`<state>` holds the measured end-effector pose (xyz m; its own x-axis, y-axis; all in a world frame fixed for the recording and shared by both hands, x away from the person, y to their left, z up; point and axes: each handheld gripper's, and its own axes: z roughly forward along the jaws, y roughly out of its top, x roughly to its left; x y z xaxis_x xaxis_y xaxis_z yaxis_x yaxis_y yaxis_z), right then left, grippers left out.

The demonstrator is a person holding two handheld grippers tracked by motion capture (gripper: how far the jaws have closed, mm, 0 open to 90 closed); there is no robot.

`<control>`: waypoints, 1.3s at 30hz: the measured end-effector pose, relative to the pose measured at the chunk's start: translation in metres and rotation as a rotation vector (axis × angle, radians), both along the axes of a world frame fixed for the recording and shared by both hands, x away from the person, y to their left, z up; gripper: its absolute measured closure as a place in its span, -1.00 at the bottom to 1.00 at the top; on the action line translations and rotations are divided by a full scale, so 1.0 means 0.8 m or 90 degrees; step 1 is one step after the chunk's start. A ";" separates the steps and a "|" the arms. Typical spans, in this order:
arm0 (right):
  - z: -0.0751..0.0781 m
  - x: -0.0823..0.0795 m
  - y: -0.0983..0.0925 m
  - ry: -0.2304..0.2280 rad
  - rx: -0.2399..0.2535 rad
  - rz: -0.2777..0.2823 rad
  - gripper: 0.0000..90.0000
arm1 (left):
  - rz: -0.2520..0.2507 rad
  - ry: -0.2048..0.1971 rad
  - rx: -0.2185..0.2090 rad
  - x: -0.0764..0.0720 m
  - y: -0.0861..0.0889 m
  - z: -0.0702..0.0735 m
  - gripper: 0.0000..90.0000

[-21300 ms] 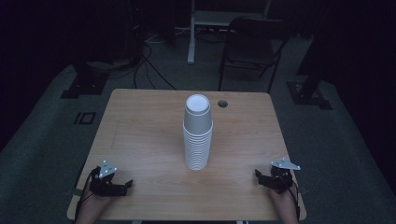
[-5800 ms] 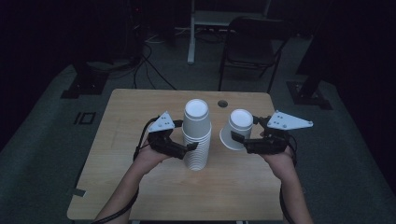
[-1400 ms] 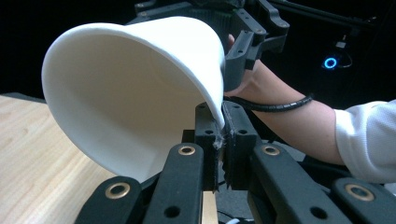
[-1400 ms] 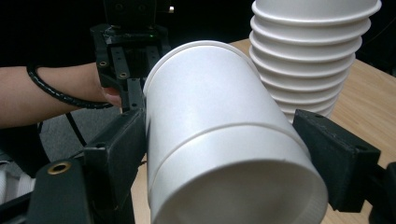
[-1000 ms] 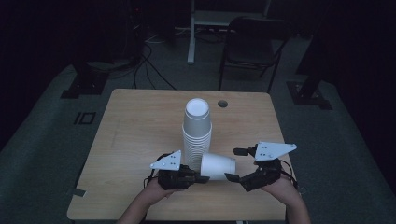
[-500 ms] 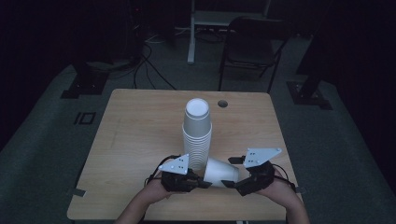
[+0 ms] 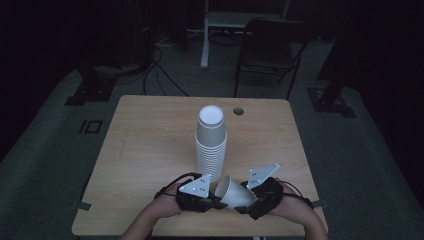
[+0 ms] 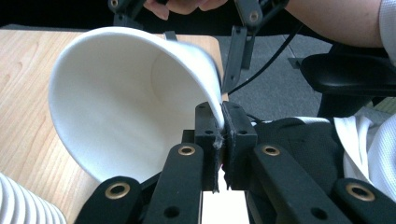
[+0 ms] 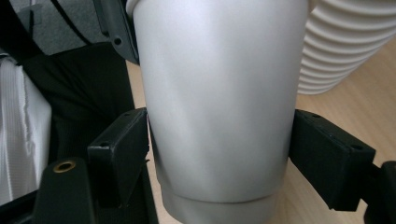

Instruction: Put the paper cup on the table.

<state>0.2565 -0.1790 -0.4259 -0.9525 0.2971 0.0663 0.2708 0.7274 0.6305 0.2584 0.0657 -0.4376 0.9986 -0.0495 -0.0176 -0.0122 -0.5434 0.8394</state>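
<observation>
The left gripper (image 7: pixel 216 202) pinches the rim of a tilted white cup (image 7: pixel 234 192) low in the frame (jaws clamped tight); the right gripper (image 7: pixel 250 205) squeezes its body, just below the cup stack (image 7: pixel 210 145).

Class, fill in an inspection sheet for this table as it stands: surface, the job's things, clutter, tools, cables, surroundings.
Surface: wooden table, round hole near far edge.
Job's things: stack of white paper cups upright mid-table; single paper cup tilted, held at near edge.
Clutter: nothing seen.
Tools: left tool pinched shut on the cup's rim; right tool clamps the cup's body.
Cables: black leads trail from both tools; more on floor.
Surroundings: dark room, chair behind the table.
</observation>
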 end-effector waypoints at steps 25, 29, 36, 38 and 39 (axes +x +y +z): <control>-0.019 0.004 0.005 -0.031 0.085 -0.084 -0.56 | 0.066 0.018 -0.105 0.011 0.000 0.012 0.89; -0.021 0.004 0.004 -0.034 0.102 -0.092 -0.54 | 0.063 0.025 -0.111 0.012 -0.001 0.014 0.88; -0.020 0.004 0.001 -0.042 0.124 -0.104 -0.53 | 0.081 0.037 -0.166 0.011 0.002 0.020 0.53; -0.019 0.005 -0.004 -0.046 0.128 -0.109 -0.53 | 0.088 0.037 -0.170 0.011 0.007 0.023 0.38; -0.018 0.005 -0.007 -0.049 0.132 -0.120 -0.53 | 0.098 0.034 -0.178 0.010 0.010 0.024 0.30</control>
